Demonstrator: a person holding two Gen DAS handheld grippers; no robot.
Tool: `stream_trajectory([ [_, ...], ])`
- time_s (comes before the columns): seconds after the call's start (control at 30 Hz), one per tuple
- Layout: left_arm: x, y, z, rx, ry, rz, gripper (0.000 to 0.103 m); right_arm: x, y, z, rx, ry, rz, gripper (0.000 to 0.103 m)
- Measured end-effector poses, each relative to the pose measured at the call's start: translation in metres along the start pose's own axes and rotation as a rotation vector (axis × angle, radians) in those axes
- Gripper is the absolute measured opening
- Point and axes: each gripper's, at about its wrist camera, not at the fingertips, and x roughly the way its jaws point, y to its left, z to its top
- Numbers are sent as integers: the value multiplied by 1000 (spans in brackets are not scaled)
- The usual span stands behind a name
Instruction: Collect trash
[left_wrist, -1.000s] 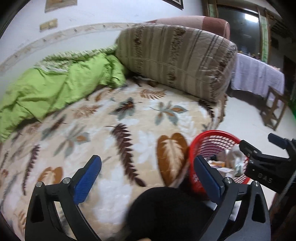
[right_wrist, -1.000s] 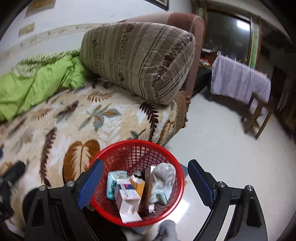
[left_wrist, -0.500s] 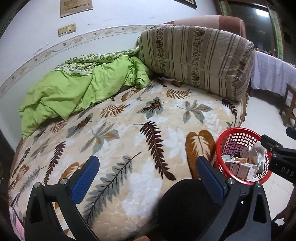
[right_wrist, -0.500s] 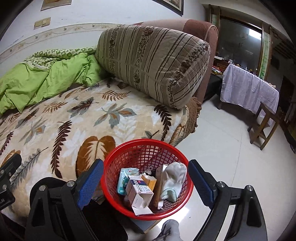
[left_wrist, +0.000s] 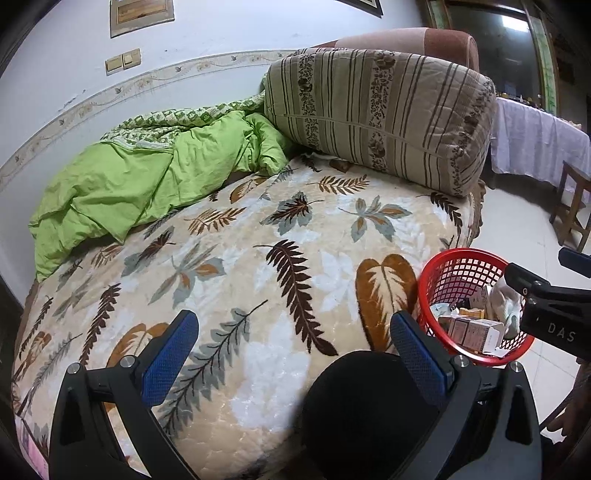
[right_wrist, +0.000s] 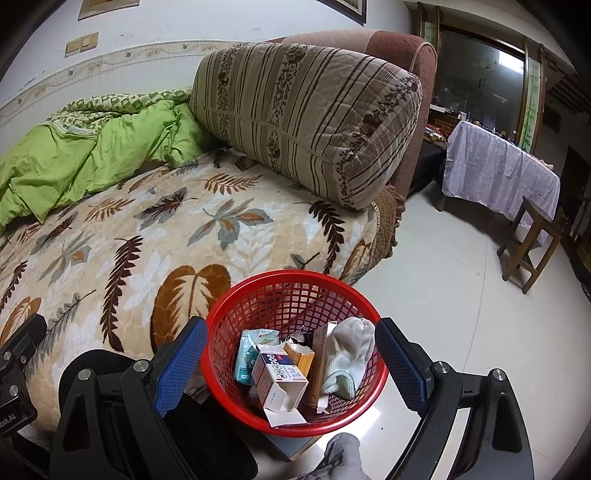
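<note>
Red basket (right_wrist: 295, 354) of trash sits low centre between the spread, empty right hand-held gripper (right_wrist: 291, 365) pads; left hand-held gripper (left_wrist: 295, 362), also spread, empty, farther off over bed (left_wrist: 258, 258).

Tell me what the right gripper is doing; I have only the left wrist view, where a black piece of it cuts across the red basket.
Observer: The right gripper is open and empty, with one blue pad showing on each side of the red basket.
Operator: What is in the basket? I can make out just a carton.
Observer: Beside the open carton lie a white sock, an orange box and a teal packet.
Operator: Does the basket sit straight on the floor?
Observer: No, a flat grey slab pokes out from under it.
</note>
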Motion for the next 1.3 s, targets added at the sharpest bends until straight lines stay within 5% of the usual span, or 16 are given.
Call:
stream_trajectory([
  [1.3,2,-4,-2,-23,5,-20,103,14,-4,-1,7,47,13,93],
])
